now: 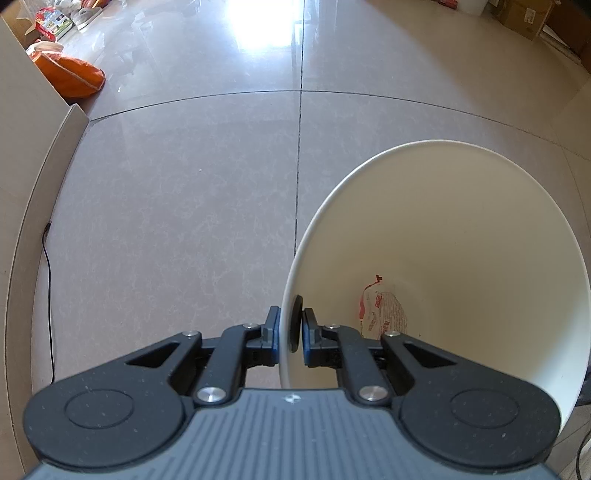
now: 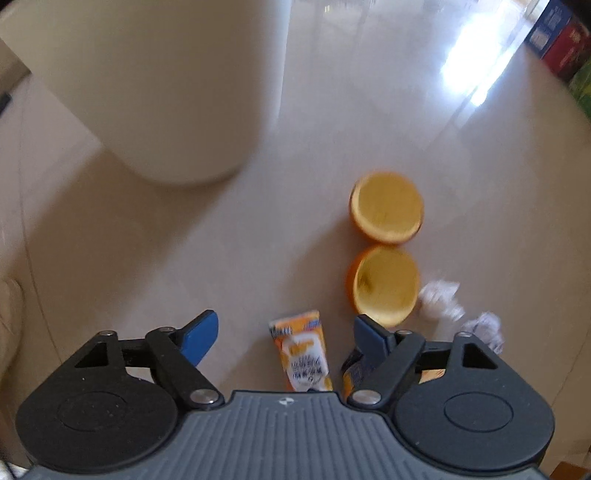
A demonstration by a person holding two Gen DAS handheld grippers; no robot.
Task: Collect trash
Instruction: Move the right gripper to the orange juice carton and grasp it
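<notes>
My left gripper [image 1: 290, 326] is shut on the near rim of a white trash bin [image 1: 461, 206], one finger outside the wall and one inside. A red and white wrapper [image 1: 382, 312] lies at the bin's bottom. In the right wrist view the same white bin [image 2: 155, 92] stands at the upper left. My right gripper [image 2: 284, 334] hangs open just above the floor, and an orange snack wrapper [image 2: 304, 354] lies between its fingers, untouched. Two hollow orange peel halves [image 2: 386, 206] [image 2: 382, 286] lie to the right, with crumpled white paper [image 2: 441, 299] [image 2: 485, 326] beside them.
The floor is glossy beige tile [image 1: 184, 192]. An orange bag [image 1: 70, 74] and boxes lie by a wall at the far left, a black cable [image 1: 48, 266] runs along the skirting, and cardboard boxes [image 1: 524, 16] stand at the far right. Coloured boxes [image 2: 561, 44] line the right view's edge.
</notes>
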